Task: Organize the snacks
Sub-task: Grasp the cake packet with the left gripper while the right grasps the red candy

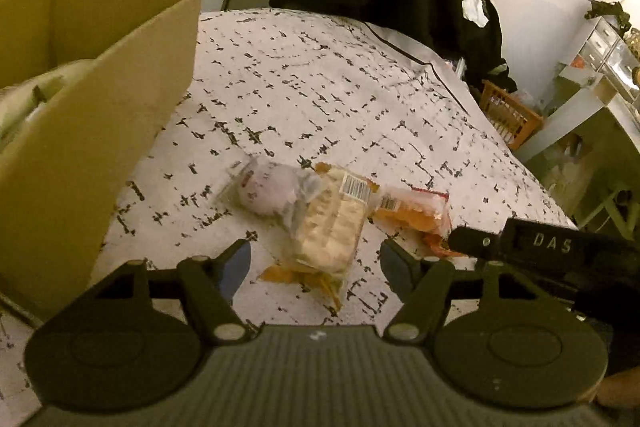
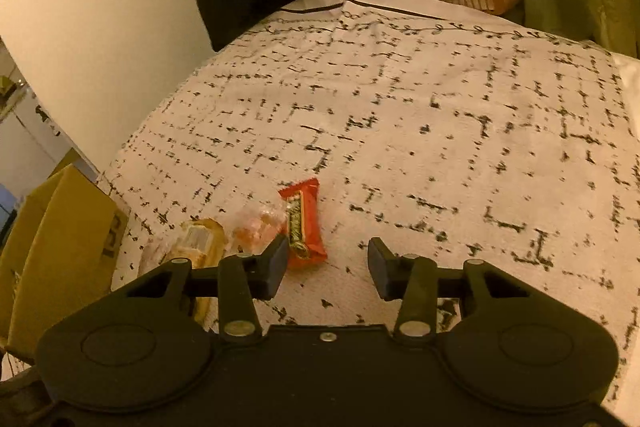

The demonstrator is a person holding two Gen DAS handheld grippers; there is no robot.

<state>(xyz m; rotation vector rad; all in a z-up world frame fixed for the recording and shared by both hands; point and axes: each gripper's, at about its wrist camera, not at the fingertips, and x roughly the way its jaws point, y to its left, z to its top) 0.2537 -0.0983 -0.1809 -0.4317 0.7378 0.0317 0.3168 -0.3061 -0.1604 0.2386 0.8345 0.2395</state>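
Right wrist view alone shows the red candy bar (image 2: 303,223) whole.

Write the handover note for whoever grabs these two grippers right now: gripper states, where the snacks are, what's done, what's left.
Left gripper: open, empty, poised over the clear cracker pack.
Right gripper: open, empty; the red candy bar lies just ahead of its left finger, not between the jaws.
Snacks: all in one cluster on the patterned bedspread — round wrapped snack, cracker pack, orange packet, red candy bar.
Cardboard box: open, left of the cluster, with something pale already inside.
Done: nothing from the cluster is gripped yet.
Left: pick up each snack, probably into the box.
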